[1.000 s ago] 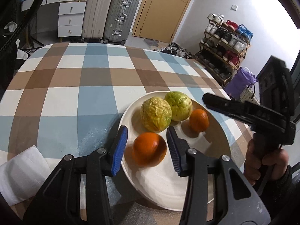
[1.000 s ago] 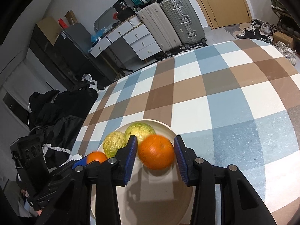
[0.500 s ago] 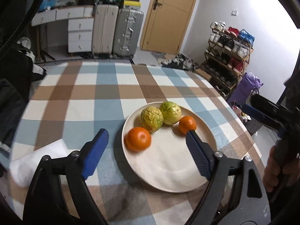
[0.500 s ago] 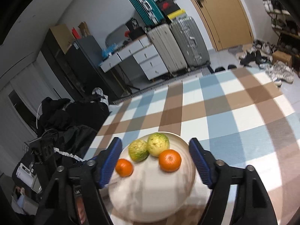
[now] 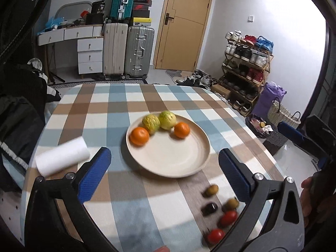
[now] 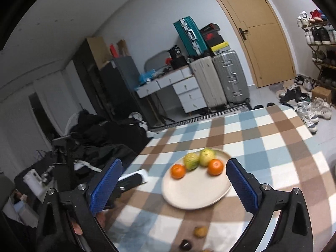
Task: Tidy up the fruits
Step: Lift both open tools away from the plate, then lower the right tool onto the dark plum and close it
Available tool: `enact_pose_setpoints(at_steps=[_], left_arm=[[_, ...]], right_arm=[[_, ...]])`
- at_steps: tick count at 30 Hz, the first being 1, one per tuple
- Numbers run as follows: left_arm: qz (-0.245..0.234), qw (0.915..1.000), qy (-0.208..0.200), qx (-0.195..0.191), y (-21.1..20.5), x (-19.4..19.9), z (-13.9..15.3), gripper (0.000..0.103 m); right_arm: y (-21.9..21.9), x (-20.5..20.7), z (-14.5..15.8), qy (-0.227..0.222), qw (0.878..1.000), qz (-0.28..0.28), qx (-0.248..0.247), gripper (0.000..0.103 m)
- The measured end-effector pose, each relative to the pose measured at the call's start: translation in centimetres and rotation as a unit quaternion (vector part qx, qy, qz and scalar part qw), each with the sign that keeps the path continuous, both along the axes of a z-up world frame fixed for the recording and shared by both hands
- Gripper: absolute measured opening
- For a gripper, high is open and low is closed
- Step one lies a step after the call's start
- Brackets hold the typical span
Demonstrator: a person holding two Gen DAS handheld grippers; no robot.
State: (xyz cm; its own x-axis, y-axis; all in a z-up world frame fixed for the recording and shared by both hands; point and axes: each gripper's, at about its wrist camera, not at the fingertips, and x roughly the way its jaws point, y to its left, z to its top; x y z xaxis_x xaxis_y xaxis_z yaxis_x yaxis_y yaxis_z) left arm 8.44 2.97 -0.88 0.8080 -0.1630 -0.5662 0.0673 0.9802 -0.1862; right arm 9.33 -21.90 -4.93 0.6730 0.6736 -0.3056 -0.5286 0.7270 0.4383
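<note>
A cream plate (image 5: 168, 157) on the checked tablecloth holds two oranges (image 5: 139, 135) (image 5: 181, 129) and two yellow-green fruits (image 5: 151, 121) (image 5: 167, 119). The plate (image 6: 195, 191) shows in the right wrist view too, with the oranges (image 6: 178, 171) (image 6: 215, 166). My left gripper (image 5: 163, 170) is open and empty, raised above the plate's near edge. My right gripper (image 6: 174, 187) is open and empty, also raised above the plate. Small loose fruits lie near the table's front: two brownish ones (image 5: 211, 190) (image 5: 231, 203), a dark one (image 5: 209, 209) and two red tomatoes (image 5: 228, 218) (image 5: 215, 235).
A white paper roll (image 5: 62, 156) lies left of the plate. The round table's edge (image 5: 271, 157) drops off at right toward a woven basket (image 5: 281, 124) and a shoe rack (image 5: 245, 71). Dark clothes (image 6: 100, 138) are piled left of the table.
Both grippers opened, let go of the oranges on the plate, and pulled back and up. The small fruits at the table's front came into view.
</note>
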Motion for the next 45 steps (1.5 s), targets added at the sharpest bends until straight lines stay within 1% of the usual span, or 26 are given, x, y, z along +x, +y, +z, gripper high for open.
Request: enact_pose_setpoints(at_steps=[3, 5, 8, 10, 14, 19, 22, 27, 30, 34, 37, 41, 43, 45], left_arm=[[0.002, 1.0, 0.001, -0.003, -0.4, -2.3, -0.3, 0.102], [0.008, 0.9999, 0.006, -0.004, -0.6, -3.7, -0.8, 0.102], [0.011, 0.9996, 0.017, -0.019, -0.6, -5.7, -2.0, 0.102], [0.011, 0.9993, 0.026, -0.024, -0.5, -6.3, -2.9, 0.102], [0.007, 0.9996, 0.028, -0.007, -0.8, -8.0, -4.7, 0.102], [0.012, 0.9992, 0.034, -0.015, -0.5, -8.7, -6.3, 0.102], [0.016, 0.9988, 0.044, -0.017, -0.3, -9.2, -7.2, 0.102], [0.024, 0.9976, 0.061, -0.023, -0.2, -9.6, -8.0, 0.102], [0.028, 0.997, 0.061, -0.04, 0.0, -9.7, -7.9, 0.102], [0.03, 0.9969, 0.06, -0.04, 0.0, -9.8, -7.5, 0.102], [0.036, 0.9971, 0.055, -0.037, 0.1, -10.1, -7.3, 0.102], [0.039, 0.9968, 0.058, -0.038, 0.5, -10.6, -7.3, 0.102], [0.042, 0.9968, 0.058, -0.036, 0.6, -10.8, -7.4, 0.102], [0.046, 0.9965, 0.061, -0.035, 0.7, -10.9, -7.4, 0.102]], right_arm=[[-0.2, -2.2, -0.2, -0.006, 1.0, -0.001, 0.007, 0.102], [-0.1, -3.9, -0.4, -0.016, 1.0, -0.003, -0.006, 0.103], [0.0, -6.2, -0.8, -0.027, 0.999, -0.003, -0.024, 0.103], [0.0, -7.4, -1.2, -0.032, 0.999, -0.01, -0.035, 0.103], [0.3, -9.2, -2.5, -0.037, 0.997, -0.018, -0.069, 0.103], [0.9, -11.5, -4.6, -0.038, 0.993, -0.021, -0.106, 0.103], [1.3, -12.4, -5.9, -0.031, 0.991, -0.029, -0.125, 0.103], [1.7, -13.5, -7.6, -0.017, 0.991, -0.026, -0.134, 0.103], [2.2, -13.5, -8.8, 0.005, 0.99, -0.015, -0.141, 0.103], [3.0, -13.5, -10.5, 0.034, 0.986, -0.001, -0.161, 0.103], [3.8, -13.8, -11.4, 0.038, 0.983, 0.014, -0.177, 0.102], [4.5, -14.1, -12.3, 0.031, 0.979, 0.019, -0.199, 0.102], [4.7, -14.0, -12.8, 0.036, 0.978, 0.023, -0.202, 0.099], [4.8, -13.8, -13.0, 0.042, 0.978, 0.028, -0.201, 0.088]])
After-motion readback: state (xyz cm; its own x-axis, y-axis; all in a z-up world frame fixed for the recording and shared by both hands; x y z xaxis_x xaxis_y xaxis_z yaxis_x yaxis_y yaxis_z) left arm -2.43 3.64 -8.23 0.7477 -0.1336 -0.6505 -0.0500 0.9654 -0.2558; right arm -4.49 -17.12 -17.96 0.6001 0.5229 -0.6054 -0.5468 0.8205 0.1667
